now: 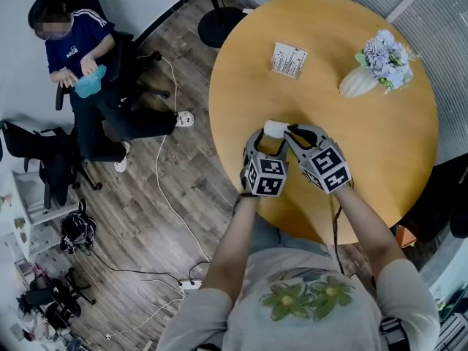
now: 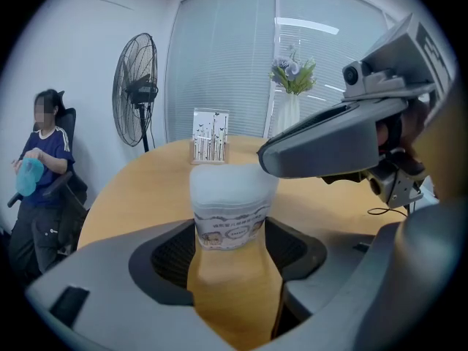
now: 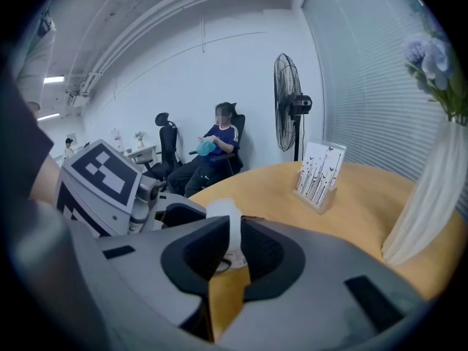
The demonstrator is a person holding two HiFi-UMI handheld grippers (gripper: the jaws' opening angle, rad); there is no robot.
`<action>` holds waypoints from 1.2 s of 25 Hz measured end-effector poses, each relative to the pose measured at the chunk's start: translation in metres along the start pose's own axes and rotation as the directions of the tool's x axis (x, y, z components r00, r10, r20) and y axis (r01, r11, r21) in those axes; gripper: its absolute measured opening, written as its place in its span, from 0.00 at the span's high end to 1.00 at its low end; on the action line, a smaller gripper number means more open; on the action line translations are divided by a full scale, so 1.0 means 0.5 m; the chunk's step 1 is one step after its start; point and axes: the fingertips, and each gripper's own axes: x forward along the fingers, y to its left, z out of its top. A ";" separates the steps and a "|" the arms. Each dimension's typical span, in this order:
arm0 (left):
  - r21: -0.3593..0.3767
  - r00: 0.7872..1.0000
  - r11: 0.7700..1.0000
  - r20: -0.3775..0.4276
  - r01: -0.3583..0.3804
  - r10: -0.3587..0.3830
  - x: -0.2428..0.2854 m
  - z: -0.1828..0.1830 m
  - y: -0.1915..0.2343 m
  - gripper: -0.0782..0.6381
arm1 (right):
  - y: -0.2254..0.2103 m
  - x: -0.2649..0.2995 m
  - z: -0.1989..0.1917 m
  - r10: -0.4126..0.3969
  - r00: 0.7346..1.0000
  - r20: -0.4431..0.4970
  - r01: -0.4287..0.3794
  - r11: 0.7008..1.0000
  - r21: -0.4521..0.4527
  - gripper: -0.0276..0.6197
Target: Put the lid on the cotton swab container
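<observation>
The cotton swab container (image 1: 276, 129) stands on the round wooden table (image 1: 380, 159) with its white lid (image 2: 232, 185) on top. My left gripper (image 1: 268, 142) has its jaws wide around the labelled body (image 2: 228, 229), pads against both sides. My right gripper (image 1: 292, 132) comes in from the right, its jaws drawn narrow, one finger (image 2: 336, 141) lying at the lid's upper right corner. In the right gripper view the white container (image 3: 223, 212) shows through the slim gap of that gripper (image 3: 232, 251). Whether those pads pinch the lid is unclear.
A card holder (image 1: 289, 59) and a white vase of flowers (image 1: 362, 81) stand at the table's far side. A person sits on a chair (image 1: 88, 72) to the left. A standing fan (image 2: 136, 90) is beyond the table, and cables lie on the floor (image 1: 168, 196).
</observation>
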 end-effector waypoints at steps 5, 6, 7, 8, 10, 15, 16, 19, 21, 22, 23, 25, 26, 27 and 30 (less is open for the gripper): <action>0.006 1.000 1.000 -0.005 0.005 -0.005 -0.001 -0.001 0.001 0.48 | -0.010 0.002 -0.002 -0.012 1.000 -0.028 0.013 1.000 0.022 0.95; 0.008 1.000 1.000 -0.005 0.005 -0.005 -0.001 0.000 0.002 0.48 | -0.010 0.003 -0.001 -0.010 0.999 -0.035 0.011 1.000 0.020 0.95; 0.009 1.000 1.000 -0.005 0.006 -0.006 -0.001 0.000 0.002 0.48 | -0.008 0.003 0.000 -0.011 0.999 -0.043 0.011 1.000 0.004 0.95; 0.009 1.000 1.000 -0.005 0.006 -0.006 -0.002 0.001 0.002 0.48 | -0.006 0.004 0.001 -0.015 0.998 -0.055 0.014 1.000 -0.026 0.95; 0.008 1.000 1.000 -0.005 0.007 -0.007 -0.002 0.000 0.001 0.48 | -0.001 0.004 0.002 -0.034 0.995 -0.095 0.022 0.993 -0.120 0.95; 0.006 1.000 1.000 -0.008 0.006 -0.006 -0.006 -0.001 0.002 0.48 | 0.019 0.013 0.000 -0.078 0.960 -0.270 -0.027 0.931 -0.364 0.95; 0.006 1.000 1.000 -0.010 0.005 -0.005 -0.005 -0.001 0.003 0.48 | 0.022 0.015 -0.001 -0.076 0.952 -0.296 -0.045 0.923 -0.381 0.95; 0.011 1.000 1.000 -0.016 0.004 -0.004 -0.003 -0.002 0.003 0.48 | 0.023 0.020 0.002 -0.051 0.951 -0.304 -0.075 0.917 -0.391 0.96; 0.017 1.000 1.000 -0.018 0.011 -0.011 -0.003 -0.002 0.003 0.49 | 0.032 0.026 0.009 -0.003 0.960 -0.279 -0.098 0.932 -0.349 0.96; 0.020 1.000 1.000 -0.019 0.015 -0.015 -0.003 -0.003 0.002 0.49 | 0.038 0.029 0.012 0.021 0.962 -0.272 -0.112 0.939 -0.325 0.96; 0.023 1.000 1.000 -0.019 0.019 -0.018 -0.003 -0.004 0.002 0.49 | 0.042 0.032 0.014 0.038 0.962 -0.269 -0.123 0.944 -0.306 0.96; 0.026 1.000 0.999 -0.020 0.022 -0.021 -0.002 -0.005 0.001 0.49 | 0.044 0.038 0.013 0.059 0.959 -0.277 -0.138 0.952 -0.274 0.96; 0.026 1.000 0.999 -0.020 0.022 -0.022 -0.001 -0.006 0.001 0.49 | 0.046 0.040 0.011 0.073 0.956 -0.286 -0.148 0.957 -0.248 0.96; 0.026 1.000 0.999 -0.019 0.023 -0.022 -0.001 -0.006 0.001 0.49 | 0.048 0.042 0.008 0.095 0.950 -0.296 -0.162 0.964 -0.212 0.96; 0.028 0.999 0.999 -0.020 0.026 -0.025 -0.001 -0.004 0.002 0.49 | 0.058 0.046 0.004 0.152 0.930 -0.335 -0.207 0.969 -0.133 0.95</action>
